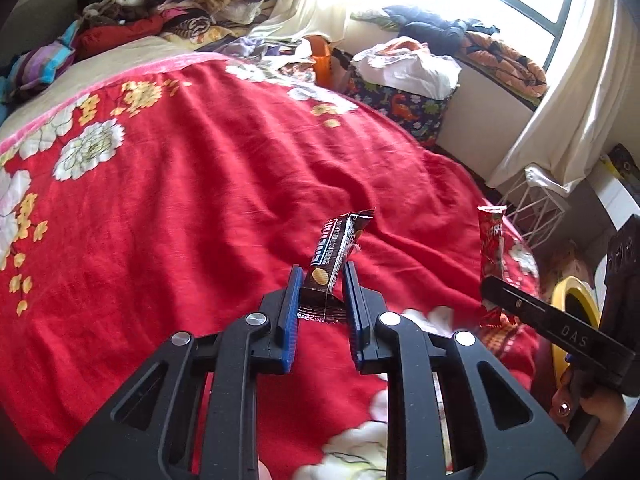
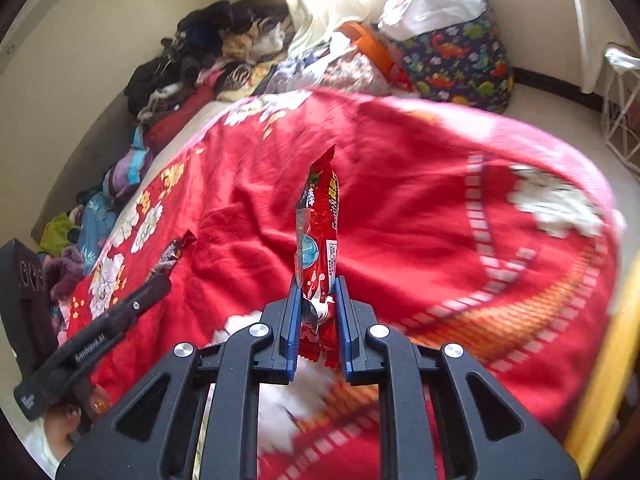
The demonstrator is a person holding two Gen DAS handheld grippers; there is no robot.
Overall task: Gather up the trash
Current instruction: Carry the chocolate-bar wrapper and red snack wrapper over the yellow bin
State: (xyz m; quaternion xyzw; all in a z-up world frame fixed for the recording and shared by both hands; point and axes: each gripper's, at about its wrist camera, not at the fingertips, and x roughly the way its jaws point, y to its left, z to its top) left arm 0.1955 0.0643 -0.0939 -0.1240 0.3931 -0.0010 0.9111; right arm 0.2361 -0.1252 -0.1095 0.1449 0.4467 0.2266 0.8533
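My left gripper is shut on a dark brown snack wrapper, which sticks up between the blue pads above the red flowered blanket. My right gripper is shut on a red snack wrapper that stands upright between its pads. In the left wrist view the red wrapper and the right gripper's black finger show at the right. In the right wrist view the brown wrapper and the left gripper's finger show at the left.
A heap of clothes lies along the bed's far side by the wall. A dinosaur-print bag stuffed with white cloth stands beyond the bed, beside an orange bag. A white wire basket and a yellow-rimmed round object sit at the right.
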